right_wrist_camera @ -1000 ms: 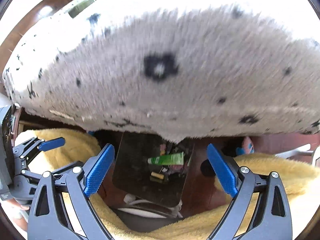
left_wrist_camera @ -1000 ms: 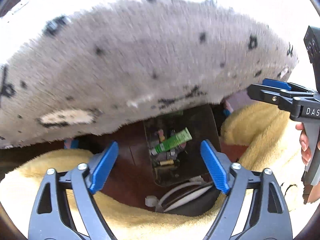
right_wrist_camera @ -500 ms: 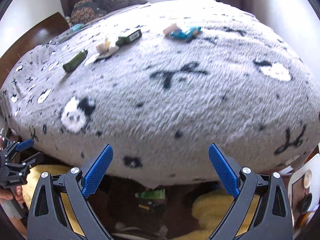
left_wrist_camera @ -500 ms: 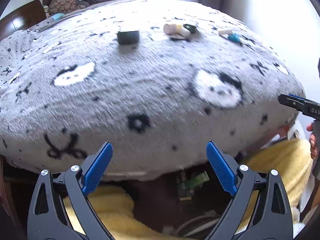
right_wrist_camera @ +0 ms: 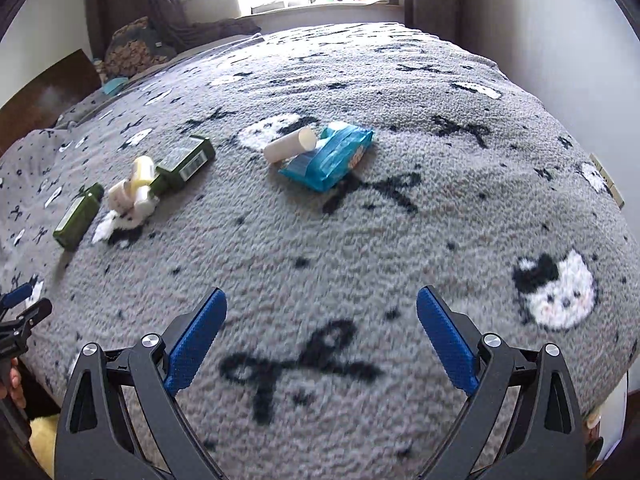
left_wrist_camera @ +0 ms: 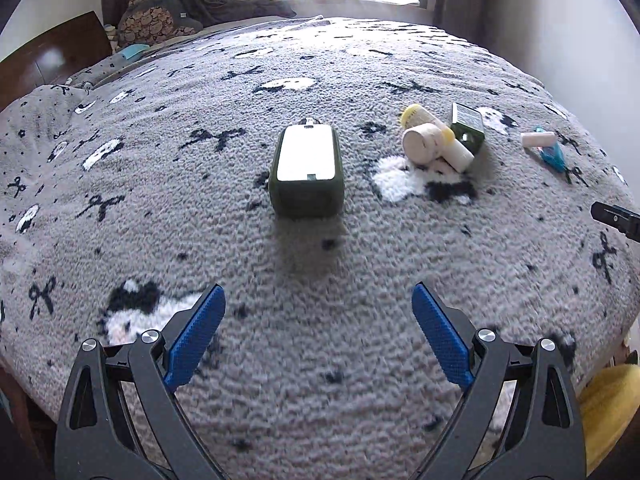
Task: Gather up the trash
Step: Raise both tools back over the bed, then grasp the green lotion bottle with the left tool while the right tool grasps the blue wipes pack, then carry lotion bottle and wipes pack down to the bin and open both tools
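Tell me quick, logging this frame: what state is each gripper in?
Left gripper: open, holding nothing.
Right gripper: open, holding nothing.

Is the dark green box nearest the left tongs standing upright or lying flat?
Lying flat. The dark green box rests on its broad side on the grey blanket, its white label facing up, ahead of the open left tongs.

Right gripper (left_wrist_camera: 618,222) mostly cut off

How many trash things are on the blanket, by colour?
Green: 2, big green box, small green box
Blue: 1, blue packet
White or cream: 3, cream roll, yellow-capped tube, lone white tube
Total: 6
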`<state>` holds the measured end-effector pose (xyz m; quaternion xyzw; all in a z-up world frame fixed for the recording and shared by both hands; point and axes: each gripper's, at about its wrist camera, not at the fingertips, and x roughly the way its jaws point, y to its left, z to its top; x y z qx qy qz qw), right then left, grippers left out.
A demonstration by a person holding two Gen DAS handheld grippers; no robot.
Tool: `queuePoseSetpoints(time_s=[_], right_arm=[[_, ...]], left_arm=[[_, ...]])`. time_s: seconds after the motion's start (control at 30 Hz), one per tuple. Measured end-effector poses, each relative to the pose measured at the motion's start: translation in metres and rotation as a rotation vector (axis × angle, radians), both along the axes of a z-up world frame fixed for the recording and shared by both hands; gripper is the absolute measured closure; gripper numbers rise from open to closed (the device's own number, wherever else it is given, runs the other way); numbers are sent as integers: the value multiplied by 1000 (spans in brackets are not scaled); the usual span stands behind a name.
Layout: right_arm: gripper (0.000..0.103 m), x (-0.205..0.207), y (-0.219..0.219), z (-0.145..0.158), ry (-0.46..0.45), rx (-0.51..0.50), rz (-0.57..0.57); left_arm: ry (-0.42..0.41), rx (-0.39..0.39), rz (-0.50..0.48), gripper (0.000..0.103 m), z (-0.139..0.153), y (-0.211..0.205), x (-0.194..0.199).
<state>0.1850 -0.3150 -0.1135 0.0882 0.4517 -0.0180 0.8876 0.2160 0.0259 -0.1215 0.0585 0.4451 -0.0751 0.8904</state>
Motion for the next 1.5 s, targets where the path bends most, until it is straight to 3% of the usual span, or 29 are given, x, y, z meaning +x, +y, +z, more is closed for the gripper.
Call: queuePoseSetpoints(time_s=[0.3, 0.5, 0.7, 0.73, 0.8, 1.07, 1.5], right_arm=[[15, 86, 3, -19, 50, -8, -35], [15, 115, 0, -25, 47, 12, -49], [37, 128, 4, -25, 57, -66, -40], [48, 127, 2, -24, 52, -71, -40], [53, 126, -6, -23, 46, -49, -37], [61, 94, -11, -14, 53, -79, -15], [64, -28, 7, -3, 4, -72, 63]], left_arm=[[5, 2, 40, 15, -8, -5, 71], [21, -11, 54, 24, -15, -4, 101], [42, -20, 34, 51, -20, -9, 113], [43, -27, 23, 56, -20, -10, 113], [42, -23, 23, 56, -19, -11, 112], [38, -17, 0, 56, -17, -11, 75], [-9, -35, -30, 56, -5, -20, -46]])
